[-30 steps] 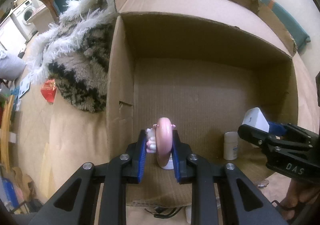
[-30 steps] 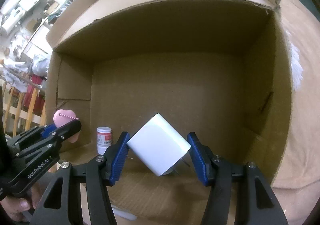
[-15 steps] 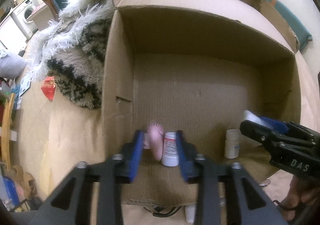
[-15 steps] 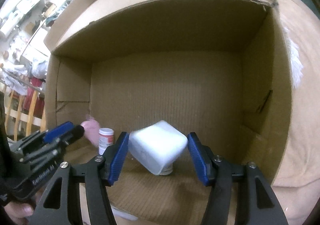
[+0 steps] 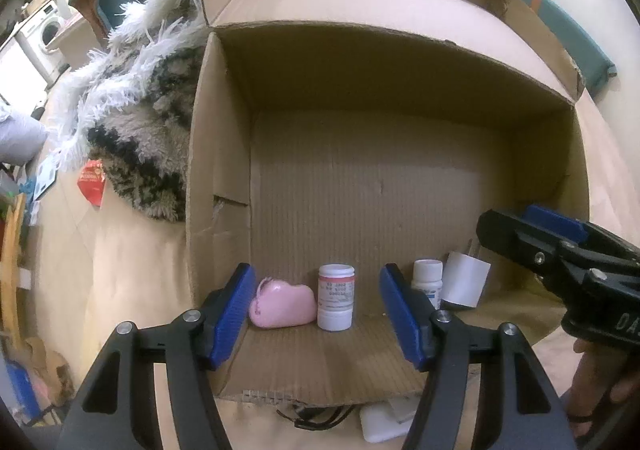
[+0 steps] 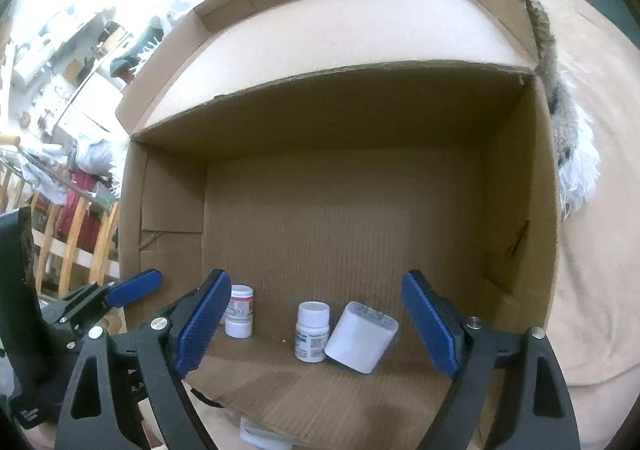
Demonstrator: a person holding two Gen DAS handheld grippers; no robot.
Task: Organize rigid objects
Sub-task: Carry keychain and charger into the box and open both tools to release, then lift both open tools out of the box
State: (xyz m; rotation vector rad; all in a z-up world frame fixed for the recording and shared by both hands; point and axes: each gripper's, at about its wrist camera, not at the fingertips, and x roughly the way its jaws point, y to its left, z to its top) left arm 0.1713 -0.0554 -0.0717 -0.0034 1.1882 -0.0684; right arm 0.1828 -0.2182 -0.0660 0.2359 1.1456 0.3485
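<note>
Left gripper (image 5: 318, 312) released, jaws spread wide and holding nothing, hovering at the near edge of the cardboard box (image 5: 216, 153). Right gripper (image 6: 320, 324) likewise spread and bare, poised over the same near edge.

Inside the box, along the near side of the floor, a row of four things. Farthest left, a pink heart-shaped case (image 5: 282, 304), lying flat just beside the left wall. Right beside it, seemingly touching, a white pill bottle with a red label (image 5: 336, 298), upright. Further right, apart from that one, a white pill bottle with a blue label (image 6: 313, 331), also upright. Against its right side, a white charger block (image 6: 361, 337), tilted, prongs pointing up and away (contact with the bottle looks likely, hard to confirm).

Beside the box on the left, a shaggy black-and-white rug (image 5: 148, 129) and a red packet (image 5: 92, 181) on the floor.
</note>
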